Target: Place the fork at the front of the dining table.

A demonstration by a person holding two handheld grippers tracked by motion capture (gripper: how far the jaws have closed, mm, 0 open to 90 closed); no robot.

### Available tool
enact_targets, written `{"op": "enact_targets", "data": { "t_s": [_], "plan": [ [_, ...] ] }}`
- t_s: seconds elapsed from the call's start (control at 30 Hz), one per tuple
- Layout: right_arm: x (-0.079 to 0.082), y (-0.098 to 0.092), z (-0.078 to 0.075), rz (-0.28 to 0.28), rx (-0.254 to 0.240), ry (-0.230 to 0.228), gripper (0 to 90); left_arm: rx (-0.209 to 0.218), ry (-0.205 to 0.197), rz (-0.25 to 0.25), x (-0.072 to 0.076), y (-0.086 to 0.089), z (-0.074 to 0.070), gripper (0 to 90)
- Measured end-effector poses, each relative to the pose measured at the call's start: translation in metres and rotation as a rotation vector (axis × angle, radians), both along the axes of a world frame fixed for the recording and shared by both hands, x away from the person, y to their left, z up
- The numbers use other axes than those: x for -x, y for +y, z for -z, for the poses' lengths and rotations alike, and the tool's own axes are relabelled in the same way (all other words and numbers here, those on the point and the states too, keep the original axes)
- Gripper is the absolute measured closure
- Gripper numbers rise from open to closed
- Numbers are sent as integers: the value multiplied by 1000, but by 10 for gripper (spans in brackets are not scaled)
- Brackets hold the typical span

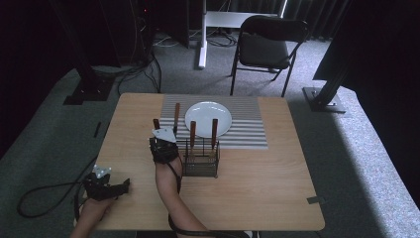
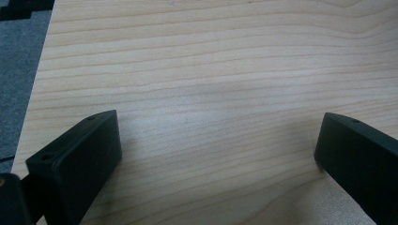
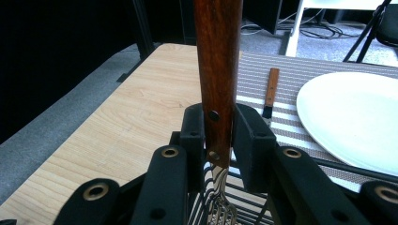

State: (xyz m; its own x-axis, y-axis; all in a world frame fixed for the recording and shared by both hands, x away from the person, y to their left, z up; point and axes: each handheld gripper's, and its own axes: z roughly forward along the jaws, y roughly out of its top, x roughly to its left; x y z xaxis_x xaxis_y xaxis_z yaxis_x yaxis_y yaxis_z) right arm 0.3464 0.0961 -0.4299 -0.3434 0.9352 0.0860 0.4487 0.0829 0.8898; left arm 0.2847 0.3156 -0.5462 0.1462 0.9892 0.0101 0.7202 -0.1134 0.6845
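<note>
The left gripper (image 1: 106,184) rests low over the desk (image 2: 211,70), fingers wide apart. Farther on, the right gripper (image 3: 218,136) pinches a wooden-handled fork (image 3: 217,70), maybe lifting from the wire basket (image 1: 200,166). Behind sits a white plate (image 1: 208,119).

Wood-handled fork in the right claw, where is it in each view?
High view: fork pokes up past the right claw, left of the wire caddy.
Right gripper view: centre, upright, clamped.
Left gripper view: bare table under the open left claw.
Shared landmark: that wooden table.
</note>
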Motion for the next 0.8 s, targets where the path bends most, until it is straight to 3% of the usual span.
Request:
{"op": "enact_targets", "data": {
  "t_s": [0.1, 0.43, 0.6, 0.8],
  "plan": [
    [1, 1, -2, 7, 14, -10, 762, 0, 0, 0, 0, 0, 0, 7],
    [4, -11, -12, 0, -12, -20, 764, 1, -2, -1, 0, 0, 0, 7],
    [10, -21, -26, -16, -49, -27, 765, -1, 2, 1, 0, 0, 0, 7],
    [15, -27, -43, -33, -55, -62, 764, 1, -1, -1, 0, 0, 0, 7]
  ]
}}
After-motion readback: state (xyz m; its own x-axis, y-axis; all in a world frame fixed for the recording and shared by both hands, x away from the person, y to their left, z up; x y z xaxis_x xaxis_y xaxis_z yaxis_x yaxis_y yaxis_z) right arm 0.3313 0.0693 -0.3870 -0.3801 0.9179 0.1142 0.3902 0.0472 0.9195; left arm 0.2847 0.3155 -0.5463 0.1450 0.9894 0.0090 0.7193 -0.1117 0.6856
